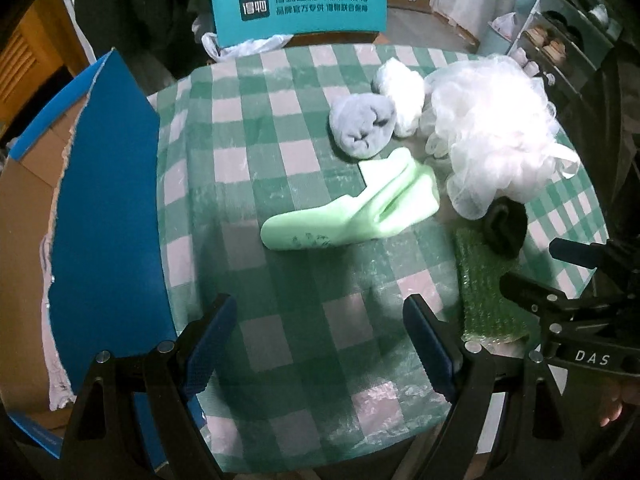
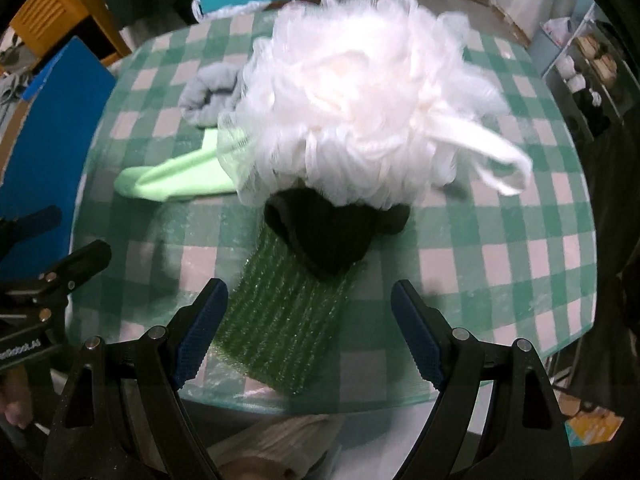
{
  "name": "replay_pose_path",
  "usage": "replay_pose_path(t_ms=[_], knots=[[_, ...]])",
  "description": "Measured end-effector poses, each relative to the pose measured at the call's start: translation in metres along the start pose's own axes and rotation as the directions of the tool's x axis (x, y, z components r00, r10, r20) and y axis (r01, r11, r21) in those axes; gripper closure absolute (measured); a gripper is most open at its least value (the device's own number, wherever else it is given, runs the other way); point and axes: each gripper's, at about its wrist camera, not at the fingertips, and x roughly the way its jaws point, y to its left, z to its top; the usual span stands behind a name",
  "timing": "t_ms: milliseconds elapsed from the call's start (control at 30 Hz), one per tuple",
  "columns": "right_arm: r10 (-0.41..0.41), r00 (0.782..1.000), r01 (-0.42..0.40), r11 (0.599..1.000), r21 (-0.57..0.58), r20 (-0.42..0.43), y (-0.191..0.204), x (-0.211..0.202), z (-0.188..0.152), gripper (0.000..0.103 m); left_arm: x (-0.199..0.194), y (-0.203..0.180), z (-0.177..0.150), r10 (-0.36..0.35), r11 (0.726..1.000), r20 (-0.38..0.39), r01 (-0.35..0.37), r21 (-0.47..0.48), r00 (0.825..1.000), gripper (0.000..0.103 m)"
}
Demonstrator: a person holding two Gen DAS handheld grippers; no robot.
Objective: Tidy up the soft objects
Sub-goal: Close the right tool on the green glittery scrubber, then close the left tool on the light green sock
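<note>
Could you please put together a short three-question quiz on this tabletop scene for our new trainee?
1. True or false: both grippers are shut on an item.
2. What lies partly on the green bubble wrap? A) black sock B) light green sock C) blue lid
3. Which item partly hides the light green sock in the right wrist view?

Key: 1 false; left gripper and right gripper are open. 2 A, black sock. 3 white bath pouf.

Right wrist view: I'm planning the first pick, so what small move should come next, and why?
Probably ease the right gripper down over the green bubble wrap: its jaws stand open and empty, and the wrap lies just beyond them, partly under the black sock.
</note>
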Motion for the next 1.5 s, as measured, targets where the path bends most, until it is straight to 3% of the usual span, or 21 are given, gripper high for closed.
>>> replay_pose_path(t_ms=[333, 667, 867, 933, 967, 1500], knots=[[-0.022, 0.998, 0.021, 1.0, -0.018, -0.053, 0.009, 0.024, -0.004, 0.02, 0.01, 0.002, -0.001, 0.039, 0.999, -0.022, -0.039, 0.0, 0.999, 0.017], [-0.009, 0.997, 0.008, 1.0, -0.019, -0.072, 0.014, 0.042, -0.005, 0.023, 0.019, -0.001, 0.007, 0.007, 1.0, -0.031, -0.007, -0.003, 0.999, 0.017], [0.01, 0.999, -0.012, 0.999, -0.033, -0.047, 0.019, 0.04, 0.003, 0.052, 0.03, 0.002, 0.014, -0.019, 0.999, -0.044, 0.018, -0.027, 0.999, 0.017], [0.031, 0.999, -0.032, 0.999, -0.028, -0.041, 0.017, 0.04, 0.009, 0.077, 0.033, 0.003, 0.019, -0.025, 0.999, -0.04, 0.024, -0.033, 0.999, 0.017], [0.044, 0.998, -0.045, 0.999, -0.021, -0.042, 0.016, 0.04, 0.012, 0.079, 0.034, 0.003, 0.021, -0.031, 0.999, -0.037, 0.03, -0.036, 0.999, 0.017], [0.122, 0.992, -0.122, 0.992, -0.011, -0.022, -0.004, 0.038, 0.017, 0.082, 0.048, -0.023, 0.053, -0.055, 0.998, -0.018, 0.056, 0.025, 0.998, 0.017]])
